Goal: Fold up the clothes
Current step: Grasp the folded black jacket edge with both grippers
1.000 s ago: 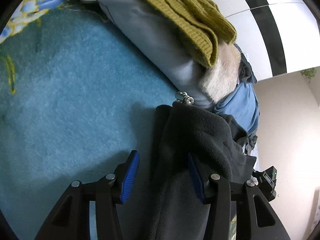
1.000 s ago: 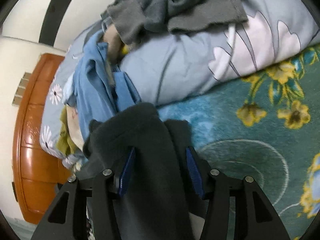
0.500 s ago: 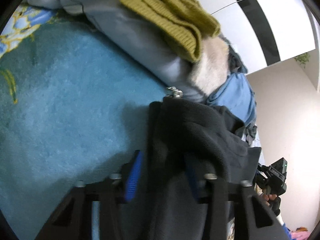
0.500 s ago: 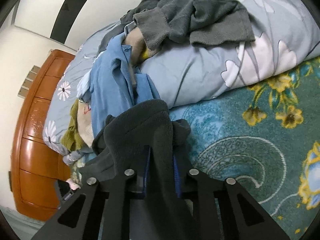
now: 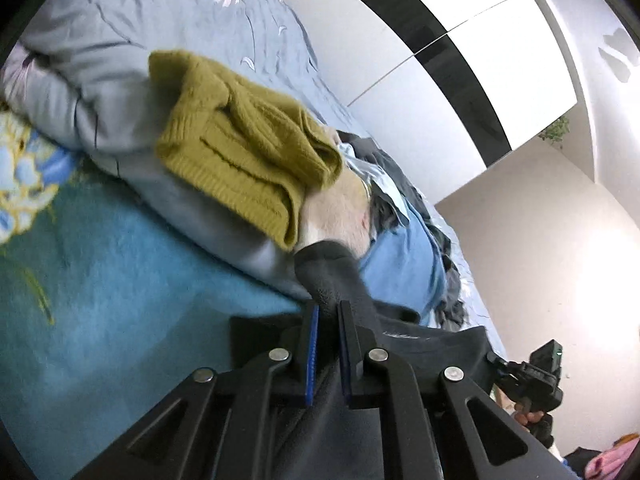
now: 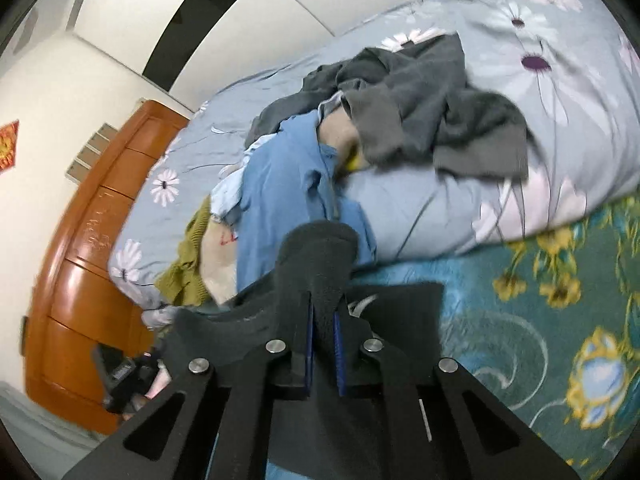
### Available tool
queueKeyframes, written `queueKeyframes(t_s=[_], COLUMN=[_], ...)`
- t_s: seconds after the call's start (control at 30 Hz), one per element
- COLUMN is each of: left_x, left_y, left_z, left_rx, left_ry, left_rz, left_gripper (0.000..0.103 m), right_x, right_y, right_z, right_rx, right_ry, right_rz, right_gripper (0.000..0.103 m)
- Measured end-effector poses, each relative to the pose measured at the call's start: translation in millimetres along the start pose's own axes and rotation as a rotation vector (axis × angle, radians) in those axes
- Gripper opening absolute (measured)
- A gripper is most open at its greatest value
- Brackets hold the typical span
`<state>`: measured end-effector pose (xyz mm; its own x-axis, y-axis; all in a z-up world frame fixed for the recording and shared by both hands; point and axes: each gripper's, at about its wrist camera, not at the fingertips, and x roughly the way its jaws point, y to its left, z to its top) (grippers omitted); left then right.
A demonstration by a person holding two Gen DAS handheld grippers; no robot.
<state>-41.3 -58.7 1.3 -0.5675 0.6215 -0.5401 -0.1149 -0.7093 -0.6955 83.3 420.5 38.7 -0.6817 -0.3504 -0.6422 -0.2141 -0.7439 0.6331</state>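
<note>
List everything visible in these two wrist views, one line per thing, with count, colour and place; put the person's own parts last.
dark fleece garment: 1, charcoal, pinched by both grippers above the blanket
blanket: 1, teal with yellow and blue flowers, spread under the work area
duvet: 1, pale blue-grey with daisies, bunched behind the blanket
knit sweater: 1, mustard, on the duvet
grey garment: 1, dark grey, crumpled on the duvet
blue garment: 1, mid blue, in the pile
cream garment: 1, cream, between sweater and blue garment
headboard: 1, orange-brown wood, at the bed's end
left gripper: 1, black with blue pads, closing on the fleece
right gripper: 1, same, shut on the fleece
</note>
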Motion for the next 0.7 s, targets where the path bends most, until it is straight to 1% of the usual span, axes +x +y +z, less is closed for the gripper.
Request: queueKeyframes(t_s=[0.07,0.17,0.23,0.3,0.4,0.5,0.57,0.63,0.7], left_x=[12,32,41,44,48,61,66,63,53], left_y=[11,34,45,50,52,49,46,44,45], left_z=[-1,-12,-20,-24,-21,-20,-22,-21,-19], left_rx=[-0.015,-0.053,-0.068,-0.078,-0.084,-0.061,-0.057,-0.073,-0.116], left_ry=[0.022,0.075,0.109,0.116,0.114,0.162,0.187,0.185,0.175], left_rz=[0.062,0.145,0.179,0.186,0.198,0.246,0.253,0.242,0.206], left_gripper=[0.010,0.010,0.010,0.010,0.010,0.010,0.010,0.010,0.012], right_x=[8,30,44,52,55,63,70,73,71], right_y=[-7,-32,-47,-56,-61,-63,-64,-65,-63], right_z=[5,4,0,-5,-4,-4,-8,-9,-8], right_rx=[0.016,0.083,0.116,0.137,0.150,0.150,0.165,0.177,0.176], right_ry=[-0.007,0.021,0.049,0.065,0.063,0.081,0.098,0.108,0.107], right_rz=[-0.020,-0.090,-0.135,-0.154,-0.163,-0.195,-0.212,-0.213,-0.198], right_gripper=[0.009,0.009,0.008,0.009,0.009,0.009,0.009,0.009,0.009])
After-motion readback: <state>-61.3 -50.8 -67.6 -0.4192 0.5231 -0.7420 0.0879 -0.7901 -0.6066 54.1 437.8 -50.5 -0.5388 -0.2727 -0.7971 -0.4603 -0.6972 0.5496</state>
